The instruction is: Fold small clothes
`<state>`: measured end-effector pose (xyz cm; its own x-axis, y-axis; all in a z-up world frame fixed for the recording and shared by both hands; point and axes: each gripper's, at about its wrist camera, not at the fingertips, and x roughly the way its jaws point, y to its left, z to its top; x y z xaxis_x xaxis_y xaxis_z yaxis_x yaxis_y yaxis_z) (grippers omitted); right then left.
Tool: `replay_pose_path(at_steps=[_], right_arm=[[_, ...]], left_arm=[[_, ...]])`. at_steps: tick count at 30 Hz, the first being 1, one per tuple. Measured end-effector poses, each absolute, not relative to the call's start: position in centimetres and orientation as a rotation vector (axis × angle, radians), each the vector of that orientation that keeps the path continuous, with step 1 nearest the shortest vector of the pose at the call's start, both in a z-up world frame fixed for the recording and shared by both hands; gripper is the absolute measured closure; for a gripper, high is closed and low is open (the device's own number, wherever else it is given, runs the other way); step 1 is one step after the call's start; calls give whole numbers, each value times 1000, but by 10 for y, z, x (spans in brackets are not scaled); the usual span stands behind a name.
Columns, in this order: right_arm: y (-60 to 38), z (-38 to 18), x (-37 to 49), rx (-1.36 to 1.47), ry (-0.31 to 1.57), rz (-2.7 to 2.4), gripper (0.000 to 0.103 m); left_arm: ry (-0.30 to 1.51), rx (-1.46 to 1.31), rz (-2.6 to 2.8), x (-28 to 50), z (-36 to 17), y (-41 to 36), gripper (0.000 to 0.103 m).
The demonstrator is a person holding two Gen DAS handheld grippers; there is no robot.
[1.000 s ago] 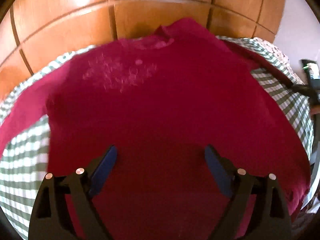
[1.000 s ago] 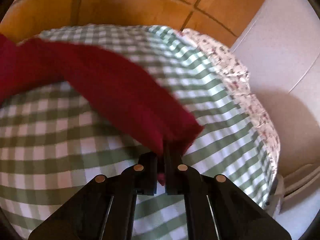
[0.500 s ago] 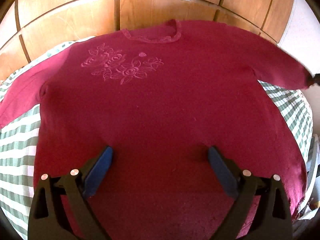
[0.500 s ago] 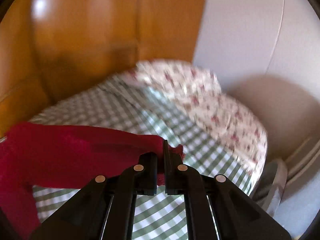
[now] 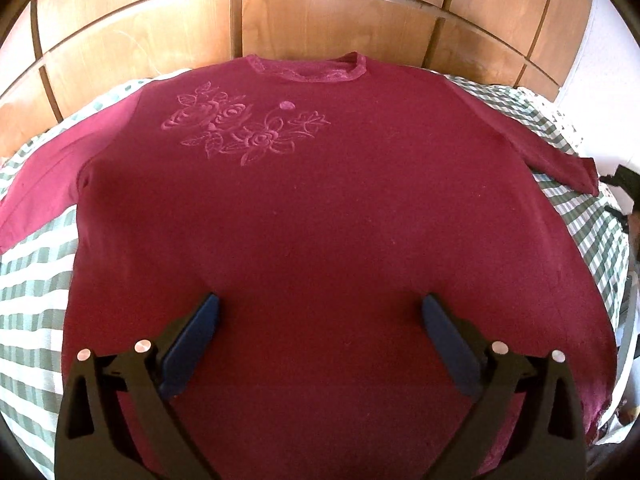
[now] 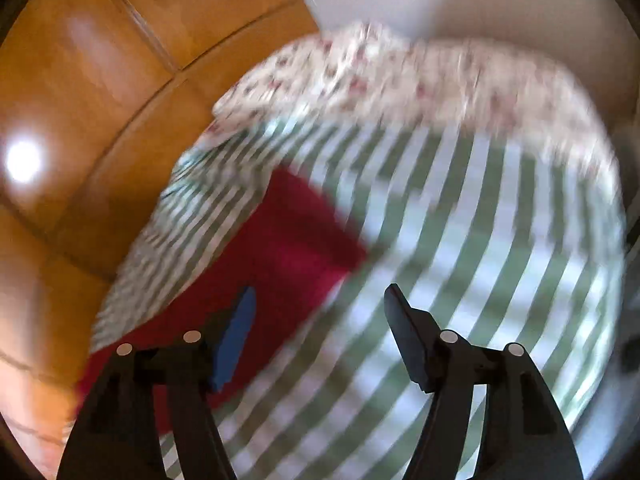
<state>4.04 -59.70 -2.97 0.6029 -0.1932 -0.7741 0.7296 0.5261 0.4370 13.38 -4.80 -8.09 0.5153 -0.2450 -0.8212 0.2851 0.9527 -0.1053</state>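
Sleeve (image 6: 296, 240) released: right gripper (image 6: 318, 300) just opened, empty; left gripper (image 5: 318, 312) agape, empty. Sweater (image 5: 320, 208) flat; folding not begun.

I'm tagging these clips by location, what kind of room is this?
Most likely a bedroom: the red top lies spread on a green checked bedspread, with a floral pillow at one end and wooden panelling behind.

Sweater (image 5: 320, 208): dark red, tone-on-tone rose embroidery (image 5: 244, 128). Bedcover (image 6: 460, 240): green-white gingham. Pillow (image 6: 400, 76): white, small red floral print. Headboard (image 5: 280, 12): orange-brown wood. Gripper pads (image 5: 192, 344): blue.
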Motion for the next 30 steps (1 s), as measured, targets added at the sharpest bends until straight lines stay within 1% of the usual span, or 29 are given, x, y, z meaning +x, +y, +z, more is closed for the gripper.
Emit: replay_pose_path(at_steps=[3,6,8,9,10,11,12,13,15,17,19,21,22,24,26,27,28,30], right_arm=[[-571,-52,48,920,769,-455,45],[-559,-59,67,927,760,-431,47],[-564,-63,81,951,732,-457,56],[-569,-65,86,959,728,-476,69],[-575,-66,92,952,741,-521,86],[-580,-67,96,948,752,-544,94],[-583,-64,97,946,755,-557,96],[-583,-57,95,936,746,-561,97],[-574,-29,84,850,679,-555,97],[-563,-13,79,733,686,-602,97],[-562,-25,86,663,781,-656,97],[-567,-51,92,655,879,-692,97],[-568,-58,93,647,884,-699,97],[-561,-52,97,601,881,-719,96],[-557,-45,97,605,880,-696,78],[-553,-41,95,609,879,-679,62],[-547,-34,92,606,870,-659,50],[-521,-21,83,566,866,-567,46]], left_arm=[[982,47,-319,133,-81,-49,3],[983,48,-316,133,-80,-49,3],[982,54,-314,133,-81,-50,3],[982,56,-315,133,-81,-50,3],[982,56,-315,133,-81,-50,3],[982,55,-315,133,-81,-50,3],[982,53,-314,132,-81,-49,3],[981,51,-315,132,-81,-49,3],[976,51,-316,131,-82,-48,3],[974,55,-316,132,-84,-48,3],[973,51,-319,132,-84,-47,3],[977,43,-328,130,-81,-44,3],[979,39,-330,128,-79,-42,3],[970,12,-314,122,-73,-30,3],[951,-34,-279,114,-63,-10,3],[936,-55,-259,110,-58,1,3],[920,-76,-233,107,-53,13,3],[912,-124,-172,99,-46,45,3]])
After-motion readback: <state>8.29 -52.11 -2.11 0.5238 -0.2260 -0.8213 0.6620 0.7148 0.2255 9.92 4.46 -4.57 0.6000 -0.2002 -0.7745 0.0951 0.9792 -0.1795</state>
